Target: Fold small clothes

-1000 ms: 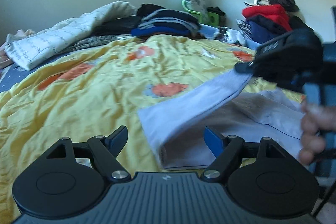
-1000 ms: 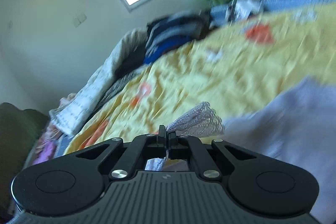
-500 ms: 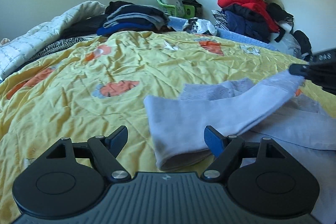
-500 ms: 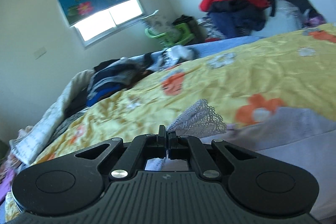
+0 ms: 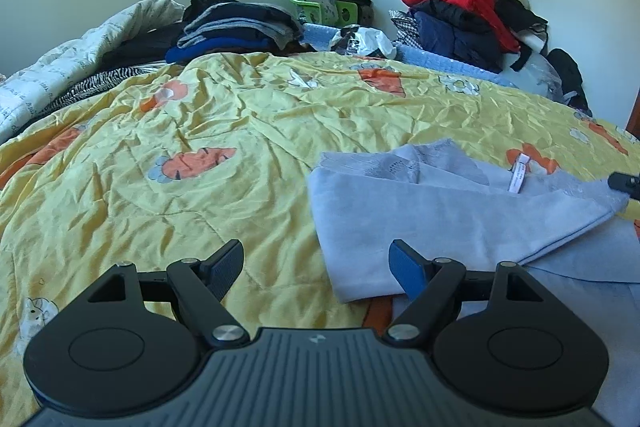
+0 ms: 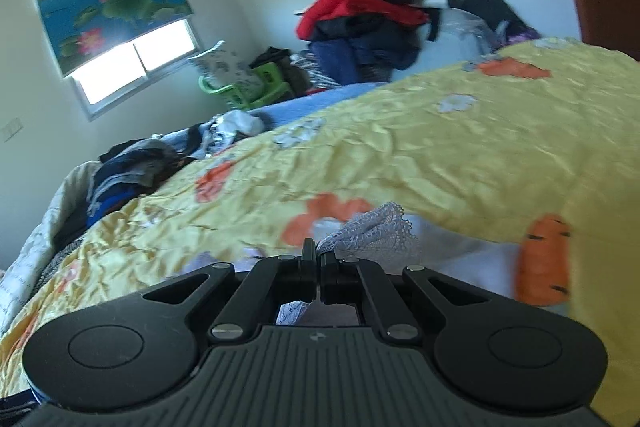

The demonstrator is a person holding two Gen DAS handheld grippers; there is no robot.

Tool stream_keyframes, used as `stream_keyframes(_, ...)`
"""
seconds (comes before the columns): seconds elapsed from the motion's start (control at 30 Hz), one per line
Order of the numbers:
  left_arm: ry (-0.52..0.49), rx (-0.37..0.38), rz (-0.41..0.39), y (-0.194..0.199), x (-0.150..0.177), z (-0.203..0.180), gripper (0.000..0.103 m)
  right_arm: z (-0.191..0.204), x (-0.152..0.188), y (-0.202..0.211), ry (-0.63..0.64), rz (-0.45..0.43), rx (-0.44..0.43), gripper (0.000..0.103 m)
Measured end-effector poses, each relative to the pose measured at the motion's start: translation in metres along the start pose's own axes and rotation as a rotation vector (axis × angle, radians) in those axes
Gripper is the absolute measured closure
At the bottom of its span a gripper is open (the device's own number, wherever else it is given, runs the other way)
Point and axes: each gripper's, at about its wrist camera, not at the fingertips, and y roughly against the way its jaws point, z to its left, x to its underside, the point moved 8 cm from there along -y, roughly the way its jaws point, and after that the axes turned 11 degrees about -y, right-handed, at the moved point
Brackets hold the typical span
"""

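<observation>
A pale lavender garment [image 5: 440, 211] with lace trim and a white label lies partly folded on the yellow carrot-print quilt [image 5: 200, 155]. My left gripper [image 5: 316, 267] is open and empty, low over the quilt at the garment's near left edge. My right gripper [image 6: 319, 267] is shut on the garment's lace edge [image 6: 376, 231] and holds it just above the quilt. Its tip shows at the right edge of the left wrist view [image 5: 626, 183].
A stack of folded dark clothes [image 5: 236, 31] and a white quilted blanket [image 5: 80, 63] lie at the bed's far side. A pile of red and dark clothes [image 5: 468, 15] stands at the far right. A green chair [image 5: 316, 7] is under the window.
My right gripper has carried the lace edge to the right and down, laying the fold flatter over the garment. My left gripper has stayed open while its view swung left.
</observation>
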Motion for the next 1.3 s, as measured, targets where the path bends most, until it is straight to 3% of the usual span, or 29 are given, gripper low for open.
stream_keyframes(0.47,-0.032,0.033,0.003,0.003,0.001,-0.022,0.023,-0.056,0.009,0.008,-0.086,0.027,0.071,0.097)
stream_keyframes(0.63,-0.045,0.042,0.009,0.004,0.003,-0.028,0.023,-0.073,0.012,0.013,-0.112,0.037,0.115,0.080)
stream_keyframes(0.73,-0.056,0.044,0.008,0.005,0.004,-0.031,0.023,-0.090,0.004,0.026,-0.150,-0.026,0.177,0.076)
stream_keyframes(0.8,-0.059,0.047,0.008,0.005,0.003,-0.033,0.023,-0.095,-0.008,0.046,-0.129,-0.149,0.264,0.074)
stream_keyframes(0.87,-0.062,0.053,0.008,0.006,0.002,-0.037,0.023,-0.083,-0.015,0.055,-0.089,-0.196,0.222,0.075)
stream_keyframes(0.93,-0.066,0.058,0.006,0.006,0.001,-0.041,0.023,-0.060,-0.016,0.049,-0.049,-0.142,0.108,0.071)
stream_keyframes(1.07,-0.077,0.068,0.004,0.009,0.000,-0.050,0.023,-0.033,0.004,0.007,-0.064,0.130,-0.048,0.063)
stream_keyframes(1.1,-0.081,0.069,0.004,0.009,0.000,-0.051,0.023,-0.034,0.011,-0.006,-0.075,0.177,-0.047,0.063)
stream_keyframes(1.17,-0.090,0.069,0.004,0.012,0.001,-0.053,0.023,-0.046,0.014,-0.026,-0.059,0.188,0.049,0.064)
stream_keyframes(1.23,-0.095,0.068,0.000,0.014,0.002,-0.052,0.023,-0.056,0.007,-0.029,-0.075,0.135,0.132,0.062)
stream_keyframes(1.3,-0.093,0.069,0.002,0.013,0.002,-0.052,0.023,-0.051,0.002,-0.015,-0.060,0.079,0.144,0.062)
